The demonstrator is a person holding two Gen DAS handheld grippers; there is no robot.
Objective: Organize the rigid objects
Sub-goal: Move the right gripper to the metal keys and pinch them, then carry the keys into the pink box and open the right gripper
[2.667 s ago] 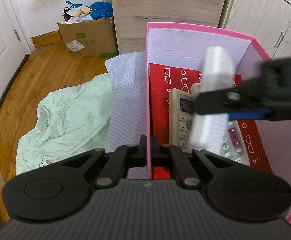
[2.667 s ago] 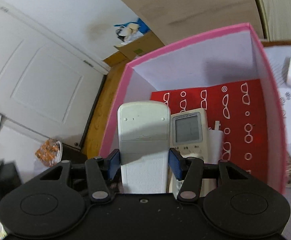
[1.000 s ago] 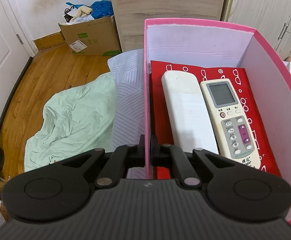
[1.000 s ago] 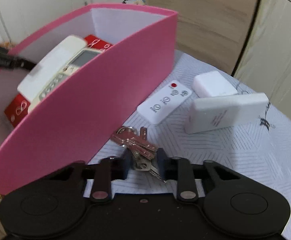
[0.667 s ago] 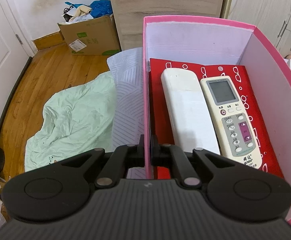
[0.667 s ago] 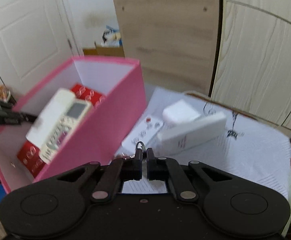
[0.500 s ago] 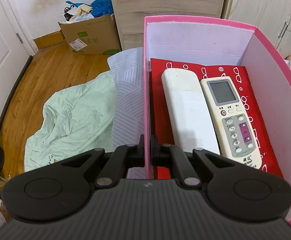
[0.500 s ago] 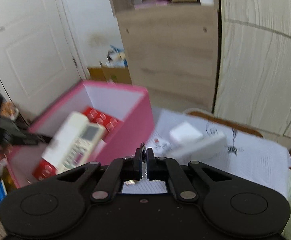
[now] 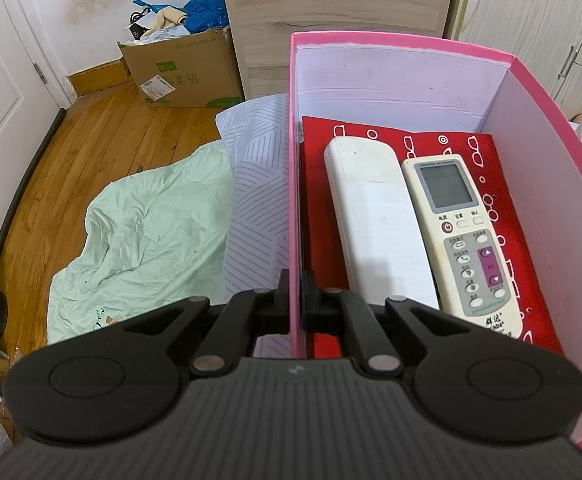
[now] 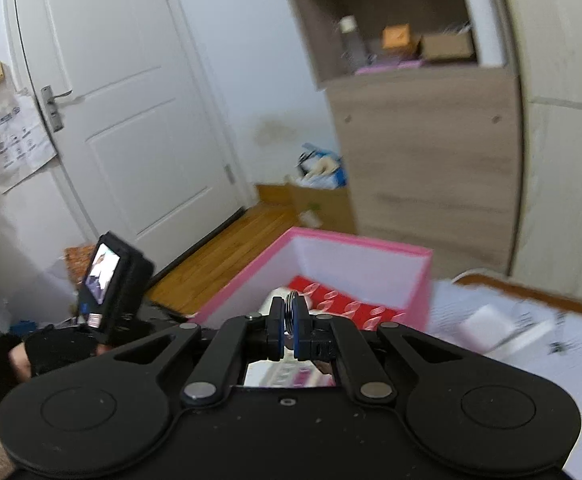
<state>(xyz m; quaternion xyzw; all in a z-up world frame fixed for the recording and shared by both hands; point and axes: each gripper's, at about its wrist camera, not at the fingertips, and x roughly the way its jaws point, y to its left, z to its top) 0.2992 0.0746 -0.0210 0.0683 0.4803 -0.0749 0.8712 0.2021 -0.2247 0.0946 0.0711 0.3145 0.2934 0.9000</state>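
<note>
Pink cardboard fills the right half of the left wrist view: the pink box (image 9: 403,46) stands open-topped, its left wall running straight down the frame into the left gripper (image 9: 295,296), whose 2 fingers are pressed together on that wall, 1 finger outside and 1 inside. On the red patterned liner (image 9: 523,240) at the bottom of the box lie 2 remotes side by side, touching along their length: the plain white remote (image 9: 375,224) nearer the gripped wall, and the cream remote with a screen (image 9: 461,236) to its right, buttons up. Left of the box, a striped white sheet (image 9: 255,184) and a pale green blanket (image 9: 147,240) spread toward the wooden floor (image 9: 87,140).

In the right wrist view, the right gripper (image 10: 289,330) sits low in the centre of the frame with its blue-padded fingers nearly closed on a metal key ring (image 10: 291,312), which pokes up between the tips. What hangs below the ring is hidden. The box appears beyond and below the fingertips, blurred, with the liner showing inside. At lower left, a gloved hand grips the other tool.
</note>
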